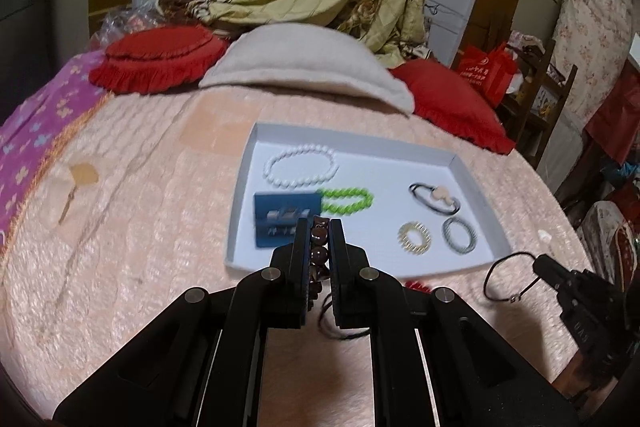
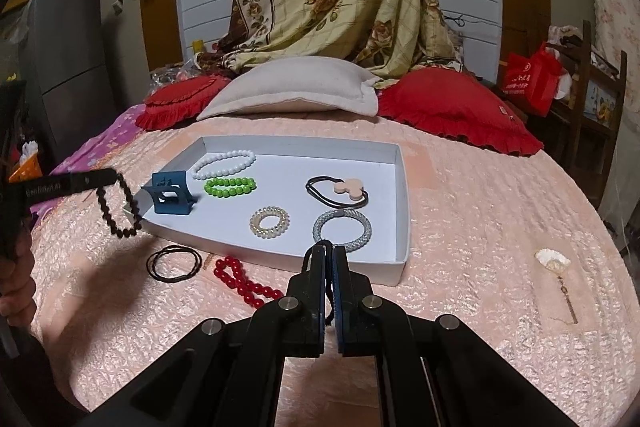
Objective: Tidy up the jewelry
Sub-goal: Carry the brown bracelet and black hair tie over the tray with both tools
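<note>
- Left gripper (image 1: 319, 227) is clenched on a dark bead bracelet (image 2: 120, 207) — lifted just above the white tray's (image 2: 404, 187) near-left corner, probably for dropping in.
- Right gripper (image 2: 328, 253) pinches a thin black hair tie (image 1: 508, 277), raised clear of the bedspread (image 2: 480, 227).
- Red bead bracelet (image 2: 240, 279) and black loops (image 2: 174, 263) lie outside the tray — not yet sorted.

Bare floor is left in the tray (image 2: 402, 187) along the back wall and right side, plus a gap mid-tray between green beads (image 2: 230, 185) and the hair tie (image 2: 336, 191). The tray's left end is crowded by the blue clip (image 2: 170, 199) and white beads (image 2: 223, 164); the front by the gold coil (image 2: 269, 222) and silver ring (image 2: 342, 230). Open bedspread (image 2: 480, 211) lies right of the tray. In front of the tray on the left, the way is blocked by red beads (image 2: 242, 281) and black bands (image 2: 174, 261).
</note>
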{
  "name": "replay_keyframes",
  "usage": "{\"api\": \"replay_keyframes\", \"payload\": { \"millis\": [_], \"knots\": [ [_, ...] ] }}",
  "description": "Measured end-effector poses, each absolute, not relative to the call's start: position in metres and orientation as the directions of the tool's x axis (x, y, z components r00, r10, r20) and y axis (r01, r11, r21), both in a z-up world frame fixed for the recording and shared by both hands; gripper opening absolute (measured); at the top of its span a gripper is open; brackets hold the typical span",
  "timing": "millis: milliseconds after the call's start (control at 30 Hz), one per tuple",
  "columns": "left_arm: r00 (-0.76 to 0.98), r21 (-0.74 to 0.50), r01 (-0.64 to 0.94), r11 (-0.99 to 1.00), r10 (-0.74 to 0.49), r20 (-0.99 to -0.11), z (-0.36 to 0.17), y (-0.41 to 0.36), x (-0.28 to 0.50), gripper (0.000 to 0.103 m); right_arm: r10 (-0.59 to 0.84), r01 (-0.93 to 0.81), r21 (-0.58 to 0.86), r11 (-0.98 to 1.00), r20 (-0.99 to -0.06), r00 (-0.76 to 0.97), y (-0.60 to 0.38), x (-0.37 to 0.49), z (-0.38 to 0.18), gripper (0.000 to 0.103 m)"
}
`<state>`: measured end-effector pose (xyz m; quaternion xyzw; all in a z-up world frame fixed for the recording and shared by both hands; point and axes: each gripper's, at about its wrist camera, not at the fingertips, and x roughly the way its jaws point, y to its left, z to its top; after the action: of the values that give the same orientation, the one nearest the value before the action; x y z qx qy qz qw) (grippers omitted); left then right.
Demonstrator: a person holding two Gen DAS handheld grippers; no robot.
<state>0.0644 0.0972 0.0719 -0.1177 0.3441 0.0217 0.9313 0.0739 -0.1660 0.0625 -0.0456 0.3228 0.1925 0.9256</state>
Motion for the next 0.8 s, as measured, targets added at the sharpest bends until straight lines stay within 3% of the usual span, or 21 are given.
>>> {"api": "replay_keyframes", "payload": {
  "millis": [300,600,667,800],
  "knots": [
    [0.764,-0.240,-0.046,0.970,-0.121,-0.634,0.092,0.067,0.112,0.007,0.354,-0.431,0.037,0.902,-0.635,0.687,-0.157,0.111,0.095,0.003],
    [0.655,-0.414,-0.045,0.909,-0.286,-0.699,0.031,0.060,0.156,0.007,0.361,-0.402,0.092,0.911,-0.648,0.670,-0.149,0.181,0.088,0.003],
    [0.634,-0.402,-0.068,0.913,-0.272,-0.724,0.022,0.060,0.160,0.007,0.370,-0.394,0.117,0.912,-0.650,0.664,-0.146,0.198,0.082,0.003],
    [0.624,-0.244,-0.119,0.962,-0.119,-0.773,0.016,0.055,0.161,0.007,0.371,-0.369,0.152,0.917,-0.665,0.648,-0.139,0.232,0.067,0.003]
  ]
}}
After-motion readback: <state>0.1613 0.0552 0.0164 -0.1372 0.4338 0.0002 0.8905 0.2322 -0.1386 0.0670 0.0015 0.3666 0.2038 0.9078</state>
